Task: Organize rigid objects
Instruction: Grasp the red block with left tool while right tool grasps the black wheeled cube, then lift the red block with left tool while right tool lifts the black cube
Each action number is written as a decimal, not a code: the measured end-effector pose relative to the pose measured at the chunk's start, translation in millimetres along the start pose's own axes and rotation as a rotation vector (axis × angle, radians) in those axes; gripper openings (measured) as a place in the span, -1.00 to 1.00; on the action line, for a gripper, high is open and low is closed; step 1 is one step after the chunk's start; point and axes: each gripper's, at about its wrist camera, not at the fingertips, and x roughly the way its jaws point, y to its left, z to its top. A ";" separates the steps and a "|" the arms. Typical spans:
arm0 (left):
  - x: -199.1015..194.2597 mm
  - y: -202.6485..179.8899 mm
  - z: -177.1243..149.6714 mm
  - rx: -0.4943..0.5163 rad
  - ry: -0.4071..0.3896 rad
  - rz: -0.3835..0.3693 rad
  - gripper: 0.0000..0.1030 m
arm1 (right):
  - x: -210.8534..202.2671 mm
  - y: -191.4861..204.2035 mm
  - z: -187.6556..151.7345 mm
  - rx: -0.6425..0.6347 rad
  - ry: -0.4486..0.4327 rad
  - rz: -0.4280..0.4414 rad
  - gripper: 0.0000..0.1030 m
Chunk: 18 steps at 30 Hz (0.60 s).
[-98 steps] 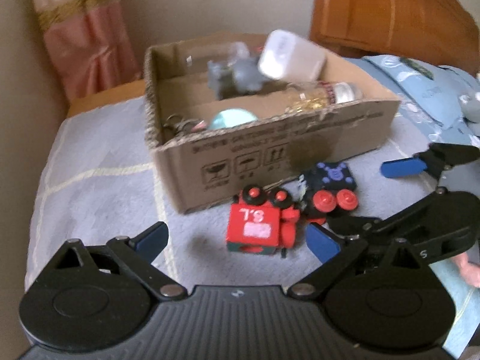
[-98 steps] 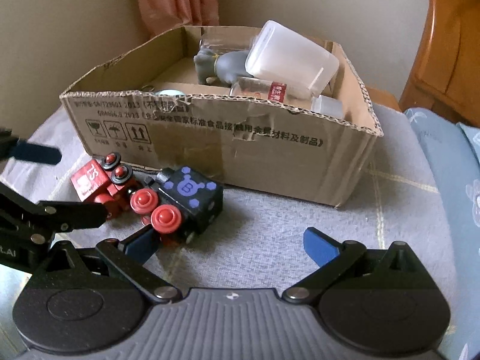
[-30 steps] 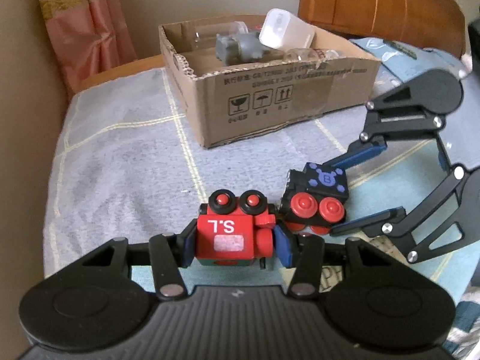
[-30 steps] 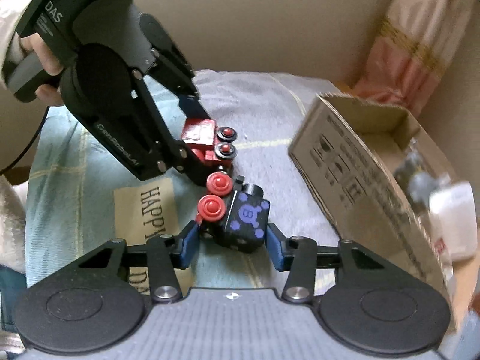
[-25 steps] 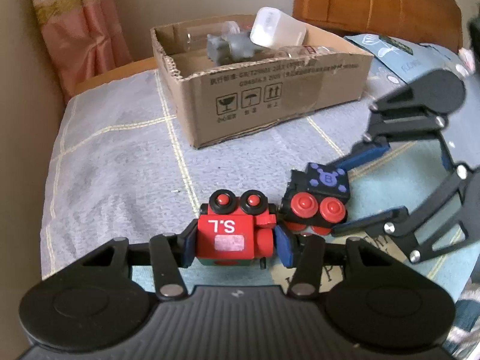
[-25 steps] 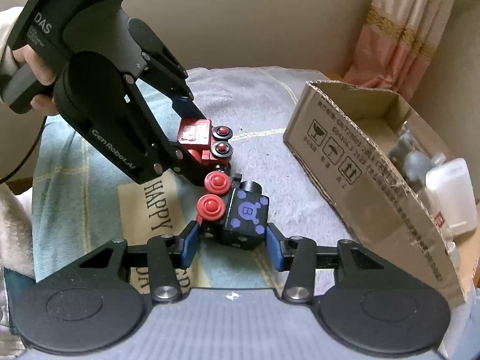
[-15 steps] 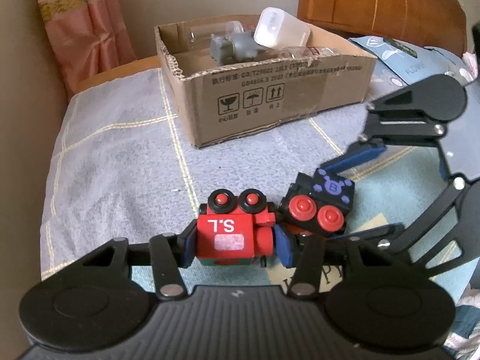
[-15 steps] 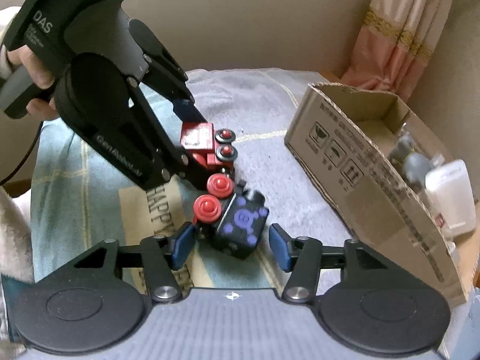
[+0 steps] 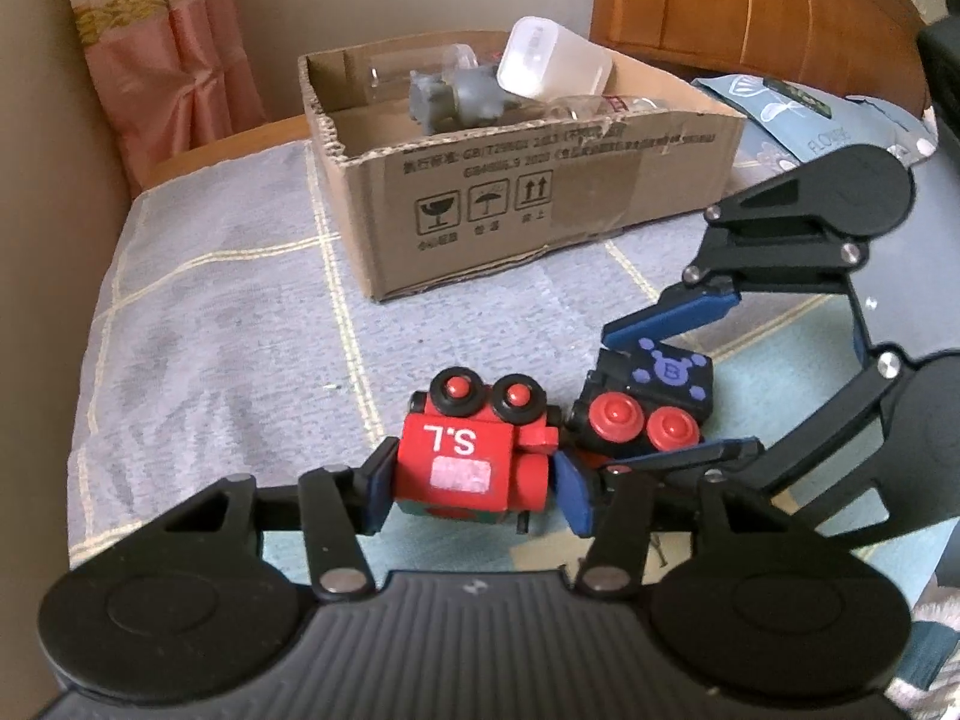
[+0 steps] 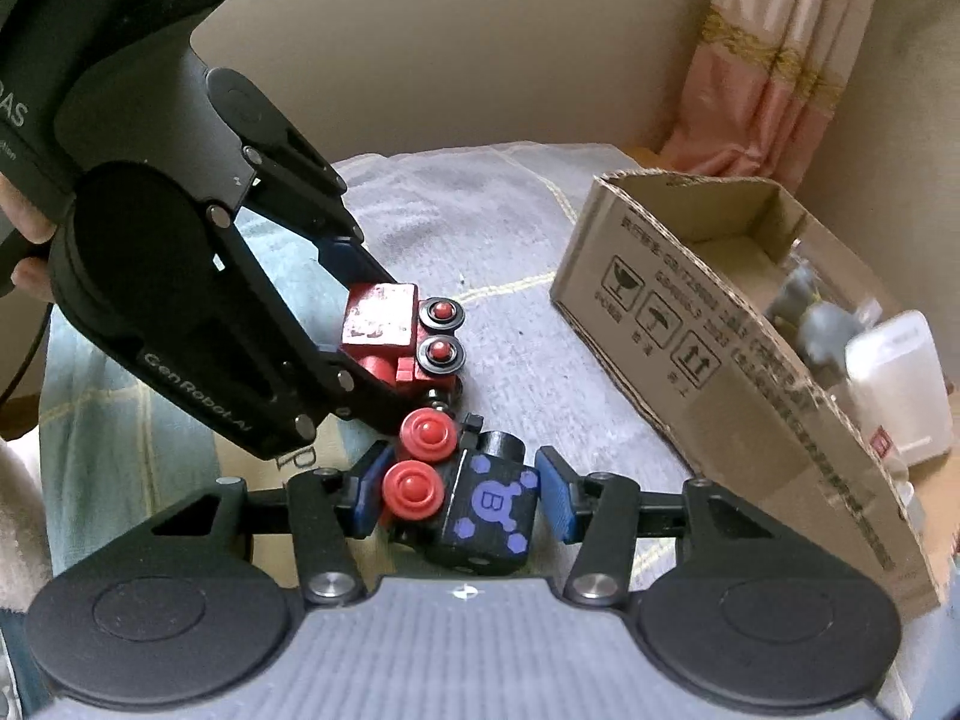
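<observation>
A red toy train car (image 9: 474, 463) marked "S.L" lies on its side on the bed, and my left gripper (image 9: 474, 483) is shut on it; it also shows in the right wrist view (image 10: 390, 330). A black toy train car (image 10: 480, 501) with red wheels and a purple "B" sits between the pads of my right gripper (image 10: 459, 495), which is shut on it; it also shows in the left wrist view (image 9: 651, 399). The two cars sit close together, end to end. The open cardboard box (image 9: 540, 180) stands behind them.
The box holds a grey figure (image 9: 456, 93), a white container (image 9: 552, 63) and clear bottles. A pink curtain (image 9: 162, 48) hangs at the far left, a wooden headboard (image 9: 750, 6) at the far right. A patterned pillow (image 9: 810, 114) lies right of the box.
Both grippers closed on the two train cars and pulled them away from the box. In the last half second the right gripper loosened, then closed again on the black car, which tilted slightly.
</observation>
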 end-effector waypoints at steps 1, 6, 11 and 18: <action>0.1 -1.8 0.2 0.001 -0.001 -0.002 0.07 | -0.7 -0.8 -1.5 0.008 0.002 -0.002 0.09; 3.0 -3.0 3.3 -0.029 -0.010 0.076 0.02 | -11.0 -2.4 -14.5 0.042 0.024 -0.027 0.09; 1.2 10.9 2.7 -0.081 -0.001 0.078 0.01 | -27.9 -11.6 -36.6 0.088 0.048 -0.076 0.09; 0.7 9.9 2.8 -0.100 0.008 0.084 0.01 | -38.9 -44.4 -61.7 0.210 0.061 -0.153 0.22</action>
